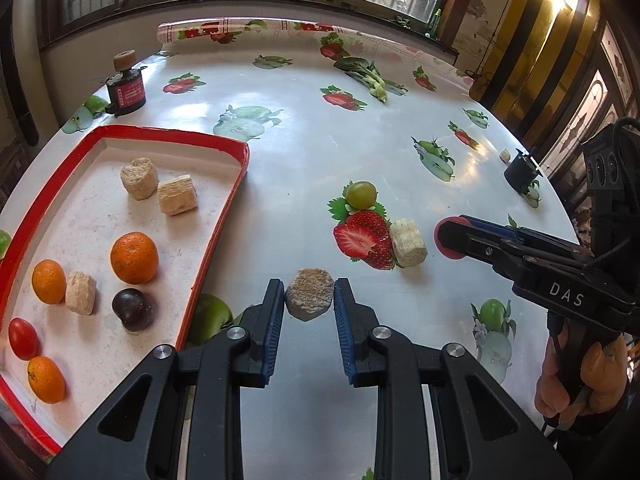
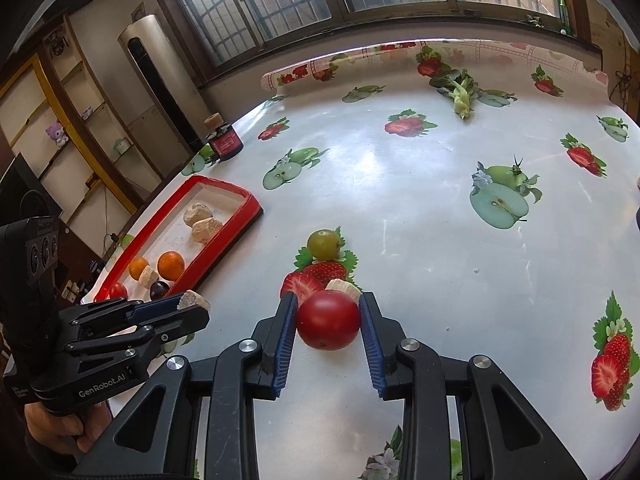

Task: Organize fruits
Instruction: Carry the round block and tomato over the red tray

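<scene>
Leftward of the left claw (image 1: 309,300), which is pinching a beige chunk (image 1: 310,294), the red tray (image 1: 224,216) is lying close by; the right claw (image 2: 328,320), gripping a tomato (image 2: 328,326), is sitting farther off, across the tabletop (image 2: 400,200).
</scene>
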Demonstrator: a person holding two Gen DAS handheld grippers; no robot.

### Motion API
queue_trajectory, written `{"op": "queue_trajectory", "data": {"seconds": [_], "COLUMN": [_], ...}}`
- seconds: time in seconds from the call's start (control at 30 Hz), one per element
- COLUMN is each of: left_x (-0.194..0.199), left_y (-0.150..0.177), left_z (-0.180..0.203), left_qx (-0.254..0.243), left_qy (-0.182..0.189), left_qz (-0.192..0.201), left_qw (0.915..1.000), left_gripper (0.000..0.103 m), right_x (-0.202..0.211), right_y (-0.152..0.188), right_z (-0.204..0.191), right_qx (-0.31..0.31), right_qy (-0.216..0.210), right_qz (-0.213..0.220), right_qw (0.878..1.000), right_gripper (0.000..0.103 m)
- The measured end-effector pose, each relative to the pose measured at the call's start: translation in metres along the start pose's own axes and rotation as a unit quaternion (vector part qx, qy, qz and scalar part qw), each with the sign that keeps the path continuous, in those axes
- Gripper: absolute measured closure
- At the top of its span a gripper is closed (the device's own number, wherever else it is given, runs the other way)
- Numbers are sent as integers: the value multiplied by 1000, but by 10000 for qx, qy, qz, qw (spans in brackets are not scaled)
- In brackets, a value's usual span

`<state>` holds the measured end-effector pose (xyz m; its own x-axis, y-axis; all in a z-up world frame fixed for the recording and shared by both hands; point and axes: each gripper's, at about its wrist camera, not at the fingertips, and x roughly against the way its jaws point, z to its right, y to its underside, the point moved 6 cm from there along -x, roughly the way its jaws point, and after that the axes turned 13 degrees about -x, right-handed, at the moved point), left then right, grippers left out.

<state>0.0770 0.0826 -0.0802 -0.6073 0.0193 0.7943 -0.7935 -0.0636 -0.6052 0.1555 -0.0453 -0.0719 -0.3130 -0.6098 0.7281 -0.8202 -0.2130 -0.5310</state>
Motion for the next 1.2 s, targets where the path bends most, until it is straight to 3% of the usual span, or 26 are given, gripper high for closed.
{"op": "queue_trajectory", "data": {"seconds": [1.2], "left_x": [46], "left_y": [37], "left_z": [-81], "left_qx": [649], "left_qy": [-473], "left_qz": [195], "left_qw": [9966], "left_gripper": [80], "right_x": [-29], "right_y": [17], "right_z": [-93], "right_qx": [719], "right_qy": [-316], "right_qz": [-259], "right_qw": [9966], "right_gripper": [71]}}
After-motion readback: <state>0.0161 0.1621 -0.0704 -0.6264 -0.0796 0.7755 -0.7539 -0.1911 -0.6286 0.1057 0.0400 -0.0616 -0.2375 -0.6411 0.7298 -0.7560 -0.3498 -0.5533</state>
